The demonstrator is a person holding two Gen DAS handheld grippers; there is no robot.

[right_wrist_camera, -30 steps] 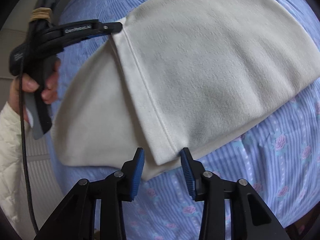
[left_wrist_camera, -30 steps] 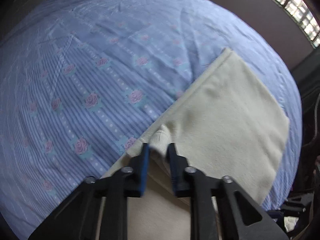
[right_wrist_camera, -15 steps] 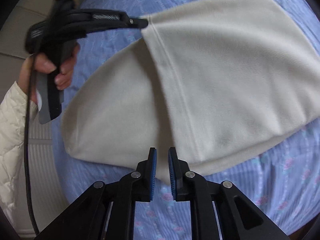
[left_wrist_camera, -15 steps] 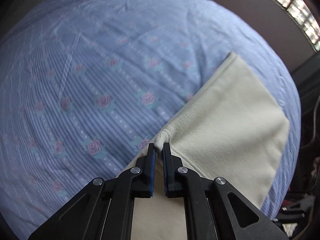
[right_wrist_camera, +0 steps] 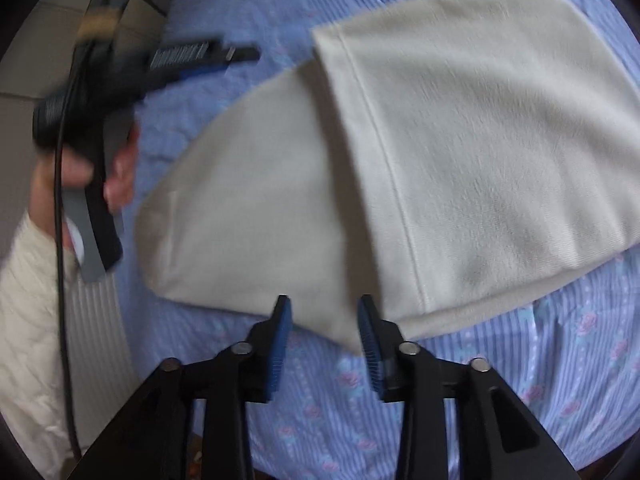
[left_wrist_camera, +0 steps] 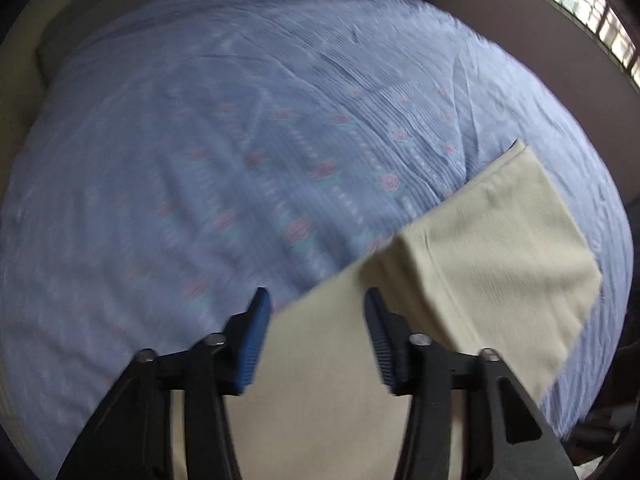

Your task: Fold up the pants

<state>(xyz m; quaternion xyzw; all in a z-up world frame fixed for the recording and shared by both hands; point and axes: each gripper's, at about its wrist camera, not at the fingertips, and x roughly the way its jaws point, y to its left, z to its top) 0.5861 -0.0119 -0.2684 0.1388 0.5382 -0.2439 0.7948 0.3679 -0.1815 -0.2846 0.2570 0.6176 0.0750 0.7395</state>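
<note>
Left wrist view: cream pants (left_wrist_camera: 500, 256) lie folded on a blue floral bedsheet (left_wrist_camera: 240, 140), filling the lower right of the frame, long axis running from bottom centre toward the upper right. The left gripper (left_wrist_camera: 316, 332) hangs released, fingers spread above the cloth.

Right wrist view: the pants (right_wrist_camera: 460, 140) span centre to upper right, one layer lapped over another. The fabric looks soft, light and limp; corners or the hemmed edge seem best to pinch. The right gripper (right_wrist_camera: 324, 336) is released too, gripping nothing.

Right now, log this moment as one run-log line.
step: fold laid | left gripper: open, empty | right gripper: open, empty | pants: folded over, lying on bedsheet
</note>
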